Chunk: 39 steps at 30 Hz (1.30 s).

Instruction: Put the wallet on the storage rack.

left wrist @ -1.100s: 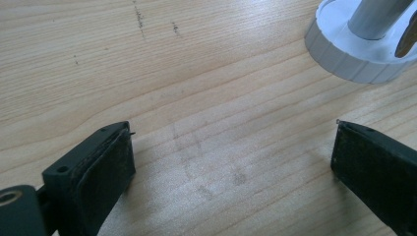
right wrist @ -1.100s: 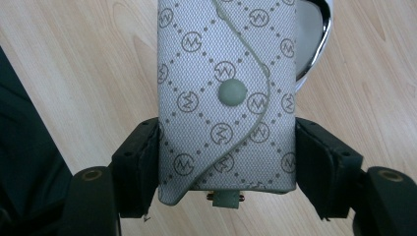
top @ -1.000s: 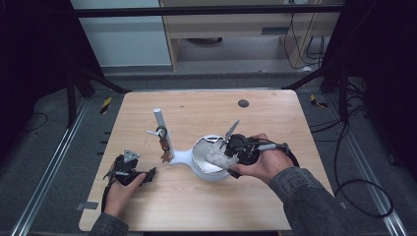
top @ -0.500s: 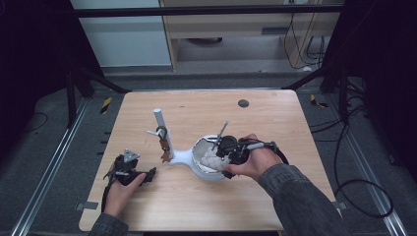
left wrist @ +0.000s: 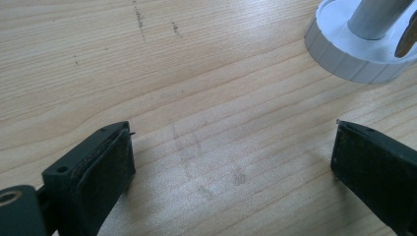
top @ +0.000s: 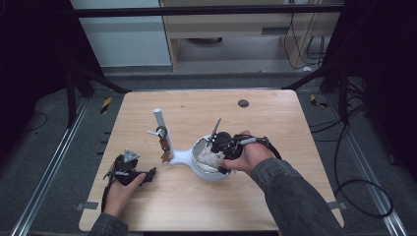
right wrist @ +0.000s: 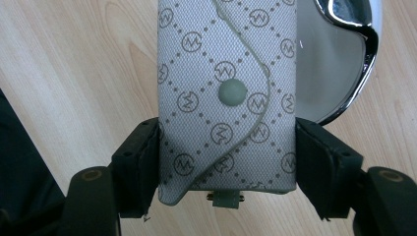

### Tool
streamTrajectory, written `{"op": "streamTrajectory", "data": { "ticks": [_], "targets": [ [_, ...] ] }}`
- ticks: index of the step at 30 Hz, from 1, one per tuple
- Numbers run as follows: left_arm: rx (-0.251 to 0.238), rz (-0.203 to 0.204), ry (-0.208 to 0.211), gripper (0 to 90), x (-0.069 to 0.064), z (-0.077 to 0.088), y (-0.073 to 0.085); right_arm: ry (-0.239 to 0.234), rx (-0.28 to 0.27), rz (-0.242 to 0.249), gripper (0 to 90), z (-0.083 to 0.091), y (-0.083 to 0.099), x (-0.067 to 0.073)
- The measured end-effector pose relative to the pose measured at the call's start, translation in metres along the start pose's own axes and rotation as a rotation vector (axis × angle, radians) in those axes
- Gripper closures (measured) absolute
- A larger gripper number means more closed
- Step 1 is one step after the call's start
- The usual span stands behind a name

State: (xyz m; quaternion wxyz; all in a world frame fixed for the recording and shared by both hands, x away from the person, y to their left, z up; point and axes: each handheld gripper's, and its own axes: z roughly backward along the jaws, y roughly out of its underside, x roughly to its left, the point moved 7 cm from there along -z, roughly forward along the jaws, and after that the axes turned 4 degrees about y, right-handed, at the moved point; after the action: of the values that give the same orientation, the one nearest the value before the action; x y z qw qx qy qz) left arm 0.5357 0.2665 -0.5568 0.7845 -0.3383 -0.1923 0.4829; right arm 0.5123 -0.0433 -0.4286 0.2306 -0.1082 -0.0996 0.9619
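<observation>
The right gripper [right wrist: 226,162] clamps the soft, light fabric pouch [right wrist: 226,93] across its flanks (bowl [right wrist: 344,59] at two o'clock).

One patterned pouch [right wrist: 226,98]. One white bowl [top: 209,167]. One white stand [top: 162,129]. Two grippers: left [top: 129,169], right [top: 223,145]. One table [top: 275,128].

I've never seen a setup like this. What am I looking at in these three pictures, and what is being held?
A person at a wooden table holds hand-operated tongs in each hand. The high view looks down from above; the other two come from cameras riding on each tool. The left tongs rest open on bare wood near a white stand with an upright post. The right tongs are shut on a grey patterned fabric pouch with a snap button, over a shiny white bowl.
</observation>
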Motion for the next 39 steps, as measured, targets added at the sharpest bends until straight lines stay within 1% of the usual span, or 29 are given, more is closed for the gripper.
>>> {"op": "streamTrajectory", "data": {
  "ticks": [8,15,23,28,32,35,39],
  "targets": [
    [0.003,-0.003,0.001,1.9,0.0,0.0,0.0,-0.002,0.016,-0.009,31.7,-0.004,-0.003,-0.005],
    [0.0,-0.001,0.002,1.9,0.0,0.0,0.0,-0.002,0.018,-0.009,31.7,-0.007,-0.006,-0.008],
    [0.0,-0.001,0.002,1.9,0.0,0.0,0.0,-0.008,0.02,-0.013,31.7,-0.01,-0.009,-0.009],
    [0.0,-0.002,0.002,1.9,0.0,0.0,0.0,-0.007,0.016,-0.018,31.7,-0.01,-0.01,-0.009],
    [0.0,-0.001,0.003,1.9,0.0,0.0,0.0,-0.004,0.015,-0.009,31.7,-0.012,-0.012,-0.01],
    [0.0,-0.002,0.002,1.9,0.0,0.0,0.0,-0.003,0.013,-0.017,31.7,-0.012,-0.013,-0.01],
    [0.0,-0.004,0.003,1.8,0.0,0.0,0.0,-0.001,0.014,-0.016,31.6,-0.014,-0.014,-0.01]
  ]
}}
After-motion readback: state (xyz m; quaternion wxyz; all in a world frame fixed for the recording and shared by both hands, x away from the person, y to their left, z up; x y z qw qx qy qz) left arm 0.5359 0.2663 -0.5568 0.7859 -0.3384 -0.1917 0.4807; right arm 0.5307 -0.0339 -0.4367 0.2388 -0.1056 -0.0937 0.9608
